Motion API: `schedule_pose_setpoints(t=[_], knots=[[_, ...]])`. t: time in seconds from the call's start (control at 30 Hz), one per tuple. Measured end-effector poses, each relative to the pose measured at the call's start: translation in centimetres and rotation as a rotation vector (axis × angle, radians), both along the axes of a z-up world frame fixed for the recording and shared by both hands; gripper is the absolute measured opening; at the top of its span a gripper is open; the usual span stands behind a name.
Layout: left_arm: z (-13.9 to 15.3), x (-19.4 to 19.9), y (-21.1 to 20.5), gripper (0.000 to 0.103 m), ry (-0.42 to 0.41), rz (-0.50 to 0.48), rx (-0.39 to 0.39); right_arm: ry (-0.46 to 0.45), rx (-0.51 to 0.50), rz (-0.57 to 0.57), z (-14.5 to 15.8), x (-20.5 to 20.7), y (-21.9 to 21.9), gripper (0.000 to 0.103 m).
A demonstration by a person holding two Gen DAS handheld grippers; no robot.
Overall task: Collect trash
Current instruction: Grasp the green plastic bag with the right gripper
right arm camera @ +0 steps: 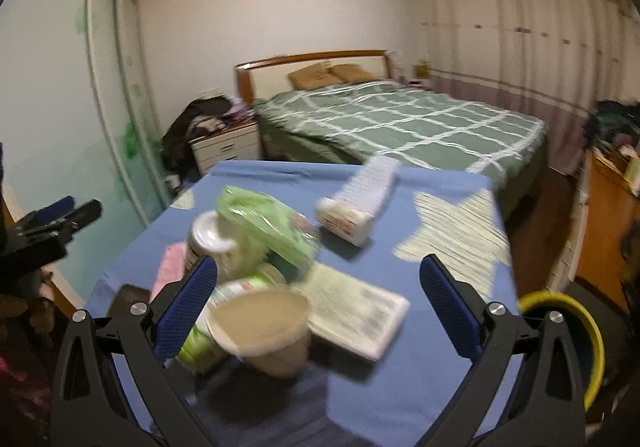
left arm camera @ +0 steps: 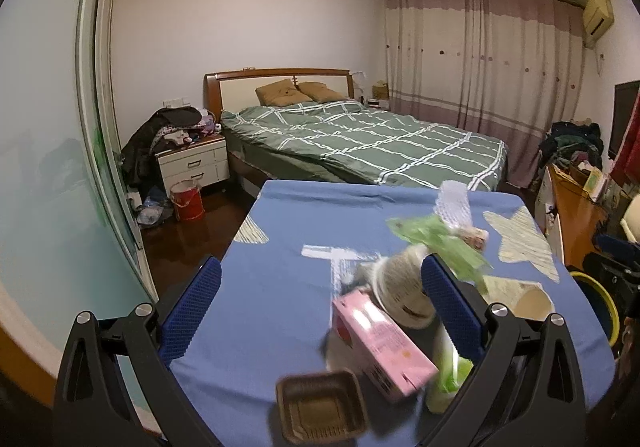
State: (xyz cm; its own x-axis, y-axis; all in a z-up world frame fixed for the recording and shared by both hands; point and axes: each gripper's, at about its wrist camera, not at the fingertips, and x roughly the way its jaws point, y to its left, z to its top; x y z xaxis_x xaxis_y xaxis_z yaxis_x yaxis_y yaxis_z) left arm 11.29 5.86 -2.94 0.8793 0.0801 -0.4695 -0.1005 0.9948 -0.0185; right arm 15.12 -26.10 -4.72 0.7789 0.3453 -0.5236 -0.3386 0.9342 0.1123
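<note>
Trash lies heaped on a blue-covered table (left arm camera: 280, 231) (right arm camera: 432, 375). In the left wrist view I see a pink box (left arm camera: 382, 343), a brown plastic tray (left arm camera: 320, 407), a tipped cup (left arm camera: 404, 287), a green wrapper (left arm camera: 440, 239), white foam netting (left arm camera: 454, 203) and a paper cup (left arm camera: 528, 303). My left gripper (left arm camera: 320, 307) hangs open above the pile with nothing held. In the right wrist view my right gripper (right arm camera: 320, 303) is open over a beige paper cup (right arm camera: 264, 331), a flat pack (right arm camera: 356, 315), a green wrapper (right arm camera: 264, 227), a white jar (right arm camera: 212, 243) and the netting with a small box (right arm camera: 360, 199).
A yellow-rimmed bin (right arm camera: 576, 331) (left arm camera: 600, 299) stands by the table's right side. Behind the table is a bed with a green checked cover (left arm camera: 360, 139). A nightstand (left arm camera: 192, 163) and red bucket (left arm camera: 186, 201) sit at left, a wooden desk (left arm camera: 576, 215) at right.
</note>
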Motion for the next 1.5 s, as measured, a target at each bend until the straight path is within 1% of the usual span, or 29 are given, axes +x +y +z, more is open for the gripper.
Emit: schedule_pose_setpoints(t=[0.1,0.13,0.17,0.2,0.3,0.33,0.37,0.47,0.6,0.63,0.67,0.7,0.83,0.9,0.97,1.03,1.13,1.27,1.33,1.37,1.43,1.5], knots=[[-0.3,2.1,1.0,0.099,0.007,0.018,-0.007,0.008,-0.006,0.083,0.6,2.7,2.5,0.096],[-0.5,3.3,1.5,0.099,0.011,0.020,-0.014,0.011,-0.009,0.100,0.7,3.3,3.2,0.094],[-0.7,3.9,1.8,0.099,0.012,0.021,-0.017,0.020,-0.013,0.126,0.7,4.1,4.1,0.088],[-0.8,4.6,2.1,0.099,0.013,0.023,-0.021,0.033,-0.020,0.147,0.6,5.1,5.0,0.085],[-1.6,7.0,2.9,0.099,0.022,0.028,-0.027,0.085,-0.051,0.179,-0.1,7.7,7.4,0.078],[-2.0,8.2,3.1,0.099,0.027,0.029,-0.029,0.103,-0.061,0.189,-0.5,8.4,8.1,0.072],[-2.3,8.9,3.3,0.099,0.031,0.029,-0.029,0.124,-0.065,0.203,-0.8,9.2,8.9,0.070],[-3.2,11.2,3.8,0.099,0.041,0.023,-0.032,0.171,-0.075,0.240,-1.8,11.1,11.3,0.069],[-4.1,13.1,4.2,0.099,0.047,0.020,-0.038,0.203,-0.110,0.272,-2.5,12.6,13.4,0.068],[-4.5,13.5,4.2,0.099,0.054,0.014,-0.047,0.211,-0.117,0.276,-2.7,12.7,13.8,0.065],[-5.0,13.8,4.3,0.099,0.060,0.008,-0.058,0.223,-0.128,0.279,-3.0,13.0,14.2,0.057],[-5.3,13.7,4.4,0.099,0.063,0.003,-0.063,0.247,-0.130,0.287,-3.3,13.3,14.3,0.048],[-6.3,14.0,4.7,0.099,0.081,-0.007,-0.100,0.272,-0.114,0.279,-3.8,13.9,14.2,0.031],[-6.3,13.9,4.9,0.099,0.069,-0.007,-0.117,0.271,-0.089,0.283,-3.5,13.8,13.7,0.027],[-6.3,13.8,5.0,0.099,0.054,-0.005,-0.121,0.244,-0.074,0.275,-2.8,13.4,13.0,0.020],[-6.3,13.5,5.2,0.099,0.044,-0.003,-0.122,0.209,-0.048,0.263,-1.7,12.8,12.1,0.016],[-6.3,13.2,5.3,0.099,0.038,-0.016,-0.127,0.147,0.008,0.244,0.2,11.9,10.3,0.015],[-6.5,13.0,4.6,0.099,0.036,-0.037,-0.112,0.023,0.070,0.188,3.2,9.5,7.3,0.015],[-6.7,13.0,4.2,0.099,0.043,-0.053,-0.104,-0.033,0.083,0.121,4.2,8.4,5.0,0.015],[-6.7,13.0,4.0,0.099,0.044,-0.058,-0.102,-0.058,0.083,0.063,4.6,7.9,3.2,0.015],[-6.7,13.0,3.7,0.099,0.044,-0.068,-0.100,-0.082,0.076,-0.032,4.7,7.3,0.3,0.015],[-6.7,12.9,3.6,0.099,0.041,-0.075,-0.099,-0.091,0.058,-0.159,4.4,6.7,-3.2,0.015]])
